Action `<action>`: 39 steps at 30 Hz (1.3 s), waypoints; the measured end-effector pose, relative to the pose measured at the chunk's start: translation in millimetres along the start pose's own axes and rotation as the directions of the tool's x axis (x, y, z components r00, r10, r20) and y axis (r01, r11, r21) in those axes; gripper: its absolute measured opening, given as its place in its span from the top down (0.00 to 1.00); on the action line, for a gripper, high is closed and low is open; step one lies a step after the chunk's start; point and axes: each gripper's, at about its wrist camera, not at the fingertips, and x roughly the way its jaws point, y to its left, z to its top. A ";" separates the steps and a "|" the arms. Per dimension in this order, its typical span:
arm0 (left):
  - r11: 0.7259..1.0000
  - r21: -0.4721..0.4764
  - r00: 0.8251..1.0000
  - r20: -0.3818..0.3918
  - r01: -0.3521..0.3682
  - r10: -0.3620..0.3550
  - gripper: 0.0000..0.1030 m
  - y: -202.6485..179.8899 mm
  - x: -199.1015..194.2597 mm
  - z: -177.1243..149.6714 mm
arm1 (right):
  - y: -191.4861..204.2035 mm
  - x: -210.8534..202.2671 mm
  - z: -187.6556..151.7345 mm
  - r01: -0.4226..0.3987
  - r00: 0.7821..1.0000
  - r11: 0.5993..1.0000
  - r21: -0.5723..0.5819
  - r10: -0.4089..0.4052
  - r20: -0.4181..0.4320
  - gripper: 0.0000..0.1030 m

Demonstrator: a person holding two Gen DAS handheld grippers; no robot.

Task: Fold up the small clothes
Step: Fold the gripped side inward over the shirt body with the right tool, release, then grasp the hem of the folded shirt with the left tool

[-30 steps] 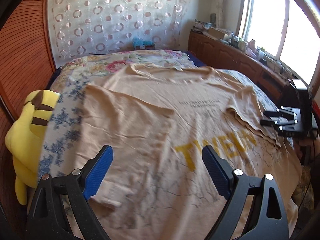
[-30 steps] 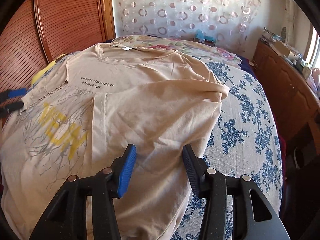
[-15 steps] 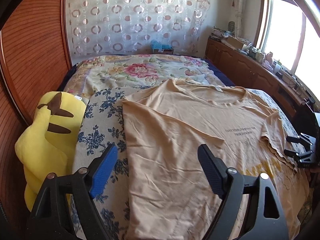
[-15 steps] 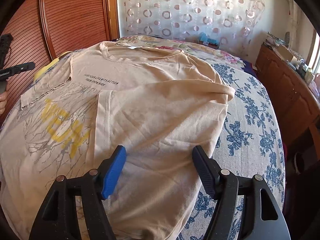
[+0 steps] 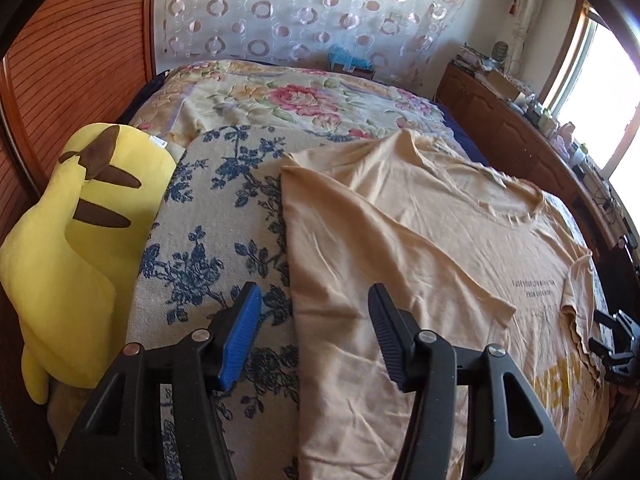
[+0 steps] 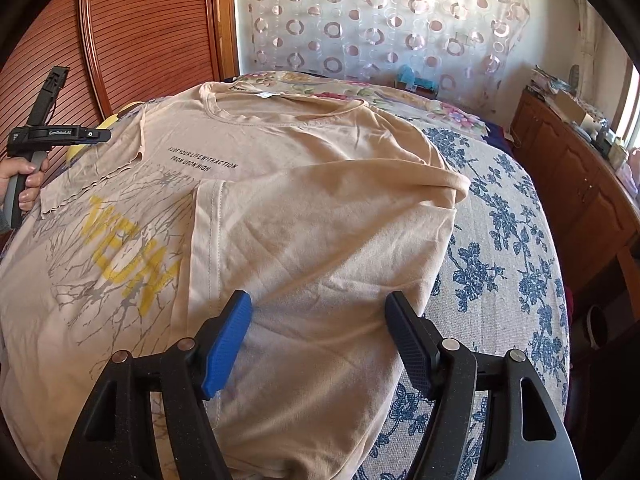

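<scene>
Beige T-shirt (image 6: 328, 216): spread flat on the floral bedspread (image 6: 512, 240), both side panels folded inward. Left gripper (image 5: 314, 332): jaws closing over the shirt's folded edge, nothing pinched. Right gripper (image 6: 318, 340): jaws apart above the shirt, holding nothing.

Left tool (image 5: 314, 338) now over shirt (image 5: 400, 248) edge, jaws closing.

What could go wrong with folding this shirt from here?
1. The left tongs are closing with nothing gripped, straddling the folded edge of the shirt. They might pinch the blue-flowered cover too and drag it along.
2. The right tongs hover open, holding nothing, so any pull from the left could slide the shirt and undo the folded sleeve.
3. The fabric is already wrinkled; creases may get folded in.
</scene>
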 end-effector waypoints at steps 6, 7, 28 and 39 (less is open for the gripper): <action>0.999 -0.018 0.999 -0.019 0.028 -0.028 0.57 4.6 -0.7 2.7 | -0.2 0.1 0.1 0.002 1.000 1.000 -0.002 -0.002 0.000 0.31; 1.000 -0.013 0.999 -0.020 0.027 -0.028 0.62 4.1 -0.6 2.8 | -0.2 0.2 0.1 0.001 1.000 1.000 -0.001 -0.001 0.000 0.31; 0.998 0.066 0.999 -0.041 -0.010 0.013 0.92 -12.1 4.4 5.3 | -0.1 0.1 0.3 0.001 1.000 1.000 -0.001 -0.001 -0.001 0.31; 0.997 0.081 1.000 0.009 -0.007 0.006 0.94 -17.7 -10.8 5.8 | -40.1 -0.3 26.3 -0.001 1.000 0.994 0.109 -0.001 0.012 0.31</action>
